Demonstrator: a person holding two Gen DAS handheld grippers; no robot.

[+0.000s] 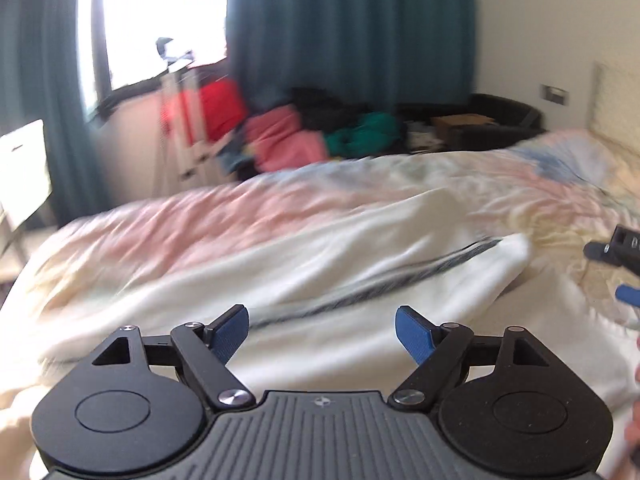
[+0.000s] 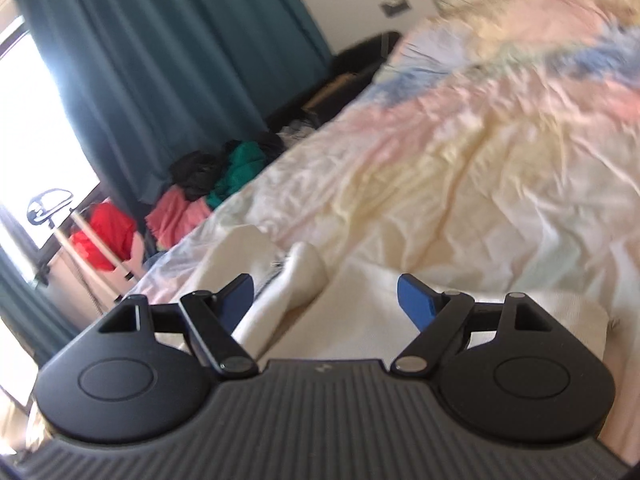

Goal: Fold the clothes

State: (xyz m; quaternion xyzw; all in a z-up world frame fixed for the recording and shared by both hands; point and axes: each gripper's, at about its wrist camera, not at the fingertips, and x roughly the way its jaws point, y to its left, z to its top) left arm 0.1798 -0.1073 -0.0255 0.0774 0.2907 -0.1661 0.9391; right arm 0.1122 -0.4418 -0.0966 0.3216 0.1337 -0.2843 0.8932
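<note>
A white garment with a dark striped band lies spread on the bed, partly folded over on itself. My left gripper is open and empty, just above its near part. In the right wrist view the same garment lies under my right gripper, which is open and empty. The right gripper's tip also shows at the right edge of the left wrist view. Both views are blurred.
The bed has a rumpled pastel quilt. Beyond its far side lies a pile of red, pink, green and black clothes. Teal curtains, a bright window, a white stand and a white chair are behind.
</note>
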